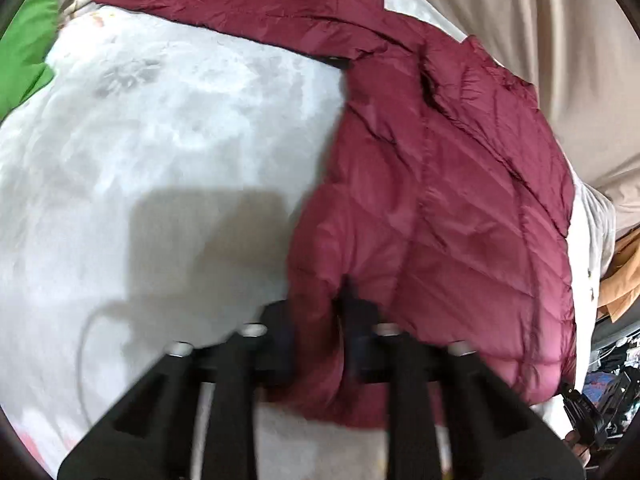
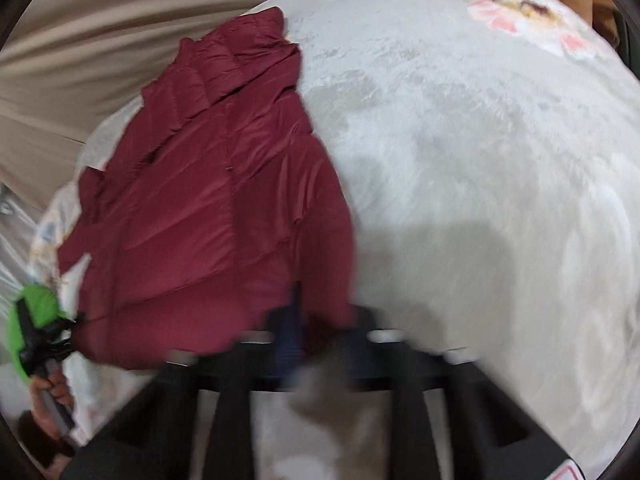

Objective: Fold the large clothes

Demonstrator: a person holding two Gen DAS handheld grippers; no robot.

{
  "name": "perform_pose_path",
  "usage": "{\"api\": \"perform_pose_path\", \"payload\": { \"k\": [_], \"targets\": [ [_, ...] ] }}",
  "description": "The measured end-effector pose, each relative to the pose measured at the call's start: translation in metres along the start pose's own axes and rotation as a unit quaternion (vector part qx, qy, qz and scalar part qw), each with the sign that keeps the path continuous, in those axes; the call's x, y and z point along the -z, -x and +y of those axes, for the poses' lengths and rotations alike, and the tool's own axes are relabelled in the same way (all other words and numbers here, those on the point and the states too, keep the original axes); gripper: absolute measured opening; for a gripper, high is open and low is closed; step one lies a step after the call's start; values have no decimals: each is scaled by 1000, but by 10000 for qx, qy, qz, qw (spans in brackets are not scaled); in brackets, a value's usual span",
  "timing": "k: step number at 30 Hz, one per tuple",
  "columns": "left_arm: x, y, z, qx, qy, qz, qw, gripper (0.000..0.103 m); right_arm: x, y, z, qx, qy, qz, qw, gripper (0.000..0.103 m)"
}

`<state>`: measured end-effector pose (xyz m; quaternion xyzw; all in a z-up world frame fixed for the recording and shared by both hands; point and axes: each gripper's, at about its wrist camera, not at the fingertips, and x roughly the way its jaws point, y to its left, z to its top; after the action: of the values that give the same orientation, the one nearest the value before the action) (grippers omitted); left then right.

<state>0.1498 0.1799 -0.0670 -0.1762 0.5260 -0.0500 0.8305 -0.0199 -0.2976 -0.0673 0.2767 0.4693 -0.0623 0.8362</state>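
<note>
Left wrist view: left tongs [image 1: 318, 320] pinch the red jacket [image 1: 432, 184]; blurry right tongs [image 2: 320, 332] pinch it too.

Both grippers [image 1: 316, 320] [image 2: 316, 320] black, silver bolts – blue finger pads (R); L body [image 2: 34, 312] green.

Left wrist view: steeply downward along its claw [image 1: 316, 320], close above the bed [image 1: 140, 140]. Right wrist view: likewise, opposite side. Both share the maroon jacket [image 1: 440, 200] and bedspread.
</note>
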Motion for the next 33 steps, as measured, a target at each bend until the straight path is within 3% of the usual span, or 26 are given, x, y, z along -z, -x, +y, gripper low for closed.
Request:
{"api": "perform_pose_path", "payload": {
  "k": [4,9,11,13,14,16,18,20,23,25,29,31,33],
  "targets": [
    [27,35,-3,12,-247,93,9997,7,18,37,-4,48,38,14,10000,3],
    [99,72,18,-149,-231,663,9974,9,83,76,-26,377,62,782,9962,5],
    [118,85,28,-214,-101,821,9963,12,111,87,-38,575,-54,1140,9918,12],
    [116,110,32,-244,90,626,9977,16,116,103,-46,715,-312,1036,9916,19],
    [109,119,30,-274,105,458,9985,15,109,115,-48,799,-470,761,9928,21],
    [76,139,13,-302,21,-181,9994,23,84,126,-44,811,-553,267,9948,21],
    [45,144,-7,-63,-170,-539,9984,30,49,123,-29,544,-463,-134,9974,21],
    [22,132,-34,246,-453,-753,9958,30,13,105,-5,258,-275,-381,9986,16],
    [-2,92,-76,328,-886,-860,9918,30,-42,59,46,-103,235,-688,9973,11],
    [-15,51,-104,409,-1056,-715,9910,30,-70,24,74,-205,461,-746,9959,10],
    [-20,-18,-134,262,-1230,-490,9908,30,-100,-41,111,-268,779,-623,9947,9],
    [-20,-51,-139,38,-1274,-426,9909,30,-107,-56,109,-191,911,-599,9939,9],
    [-21,-64,-132,49,-1184,-512,9916,30,-114,-77,96,40,866,-601,9944,7]
  ]
}}
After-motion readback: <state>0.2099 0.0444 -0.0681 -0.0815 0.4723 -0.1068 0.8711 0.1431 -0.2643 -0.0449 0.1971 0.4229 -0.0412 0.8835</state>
